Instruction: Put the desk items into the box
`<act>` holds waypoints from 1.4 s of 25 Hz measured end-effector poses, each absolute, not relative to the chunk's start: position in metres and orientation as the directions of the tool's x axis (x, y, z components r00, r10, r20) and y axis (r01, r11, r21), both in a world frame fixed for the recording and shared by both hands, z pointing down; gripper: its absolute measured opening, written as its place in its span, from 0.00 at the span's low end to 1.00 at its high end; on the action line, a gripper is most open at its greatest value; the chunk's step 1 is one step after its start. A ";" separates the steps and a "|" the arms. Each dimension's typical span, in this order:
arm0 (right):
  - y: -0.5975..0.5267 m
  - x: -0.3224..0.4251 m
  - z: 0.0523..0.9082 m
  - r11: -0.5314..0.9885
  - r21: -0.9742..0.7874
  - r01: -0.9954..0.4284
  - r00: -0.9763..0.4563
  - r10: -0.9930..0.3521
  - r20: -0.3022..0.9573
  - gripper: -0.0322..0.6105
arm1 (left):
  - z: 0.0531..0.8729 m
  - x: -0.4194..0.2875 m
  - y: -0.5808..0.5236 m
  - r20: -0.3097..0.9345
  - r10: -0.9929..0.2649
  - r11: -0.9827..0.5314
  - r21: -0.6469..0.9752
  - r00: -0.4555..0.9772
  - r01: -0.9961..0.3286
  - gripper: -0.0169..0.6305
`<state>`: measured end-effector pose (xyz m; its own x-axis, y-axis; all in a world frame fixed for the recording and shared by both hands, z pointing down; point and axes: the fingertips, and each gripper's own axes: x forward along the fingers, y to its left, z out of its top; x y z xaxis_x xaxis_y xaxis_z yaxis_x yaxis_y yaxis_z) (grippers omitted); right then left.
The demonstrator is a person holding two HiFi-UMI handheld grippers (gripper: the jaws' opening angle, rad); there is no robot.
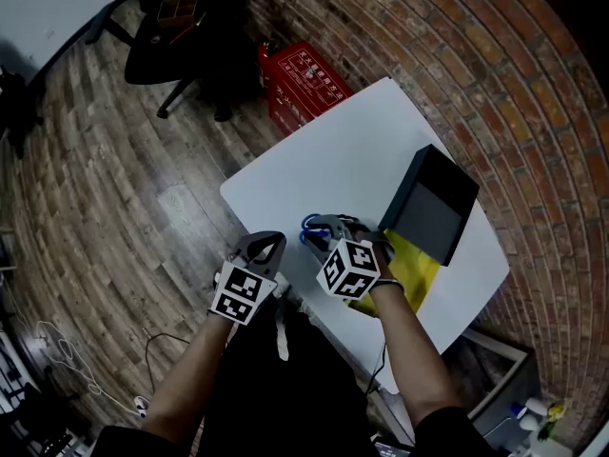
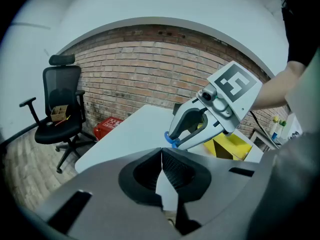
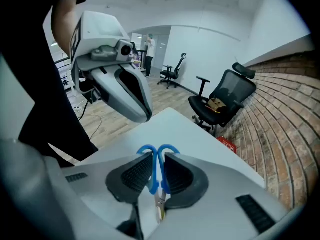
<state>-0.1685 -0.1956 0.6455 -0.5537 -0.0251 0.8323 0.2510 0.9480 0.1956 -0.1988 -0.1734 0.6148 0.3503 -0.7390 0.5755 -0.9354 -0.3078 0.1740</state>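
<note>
Grips the scissors (image 3: 153, 179) in the right gripper (image 3: 158, 159), pads pressed on both blue handle stems, finger loops poking out past the jaw tips, metal blades running back between the jaws. Holds them low over the white table (image 1: 333, 169), toward its near edge and just left of the box (image 1: 433, 203); cannot tell whether touching the tabletop. Finds the box black, standing on the table near the brick wall (image 1: 428, 55), with a yellow thing (image 1: 416, 272) lying on the table just beside it, on the near side. Has the left gripper (image 2: 161, 154) clenched on nothing, jaw tips meeting, only bare tabletop showing behind them. Hovers that gripper at the table's near edge, just beside the right one and apart from the scissors. Beyond the table, a red crate (image 1: 300, 84) on the wood floor (image 1: 114, 188), and a black chair (image 1: 171, 27) farther off
</note>
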 end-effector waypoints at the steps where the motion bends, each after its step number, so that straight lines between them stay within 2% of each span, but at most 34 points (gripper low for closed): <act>1: -0.197 -0.168 0.639 0.950 0.209 0.233 -0.574 -0.039 0.818 0.19 | 0.612 -0.198 -0.175 0.573 -0.741 -0.311 0.171 0.351 -0.935 0.05; 6: -0.211 -0.162 0.607 0.966 0.243 0.089 -0.672 -0.121 0.731 0.18 | 0.600 -0.191 -0.180 0.560 -0.745 -0.334 0.157 0.363 -0.929 0.05; 11: -0.220 -0.147 0.577 0.976 0.204 -0.079 -0.751 -0.192 0.631 0.18 | 0.589 -0.181 -0.182 0.549 -0.748 -0.353 0.147 0.373 -0.924 0.05; 18: -0.228 -0.114 0.548 0.951 0.041 -0.306 -0.826 -0.286 0.485 0.18 | 0.568 -0.158 -0.189 0.523 -0.749 -0.401 0.133 0.408 -0.906 0.05; 24: -0.247 -0.056 0.522 0.832 -0.208 -0.515 -0.840 -0.442 0.315 0.18 | 0.551 -0.126 -0.198 0.493 -0.739 -0.463 0.122 0.459 -0.878 0.05; 28: -0.252 -0.018 0.514 0.770 -0.280 -0.574 -0.816 -0.511 0.269 0.18 | 0.542 -0.103 -0.203 0.480 -0.726 -0.503 0.118 0.493 -0.856 0.05; 35: -0.245 0.027 0.504 0.734 -0.265 -0.626 -0.779 -0.572 0.257 0.19 | 0.537 -0.061 -0.206 0.471 -0.687 -0.573 0.118 0.554 -0.811 0.05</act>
<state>0.0271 -0.2452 0.5038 -0.7792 -0.5719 0.2567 -0.6257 0.7337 -0.2647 -0.0614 -0.2058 0.5369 0.5536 -0.6868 0.4710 -0.8111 -0.5729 0.1179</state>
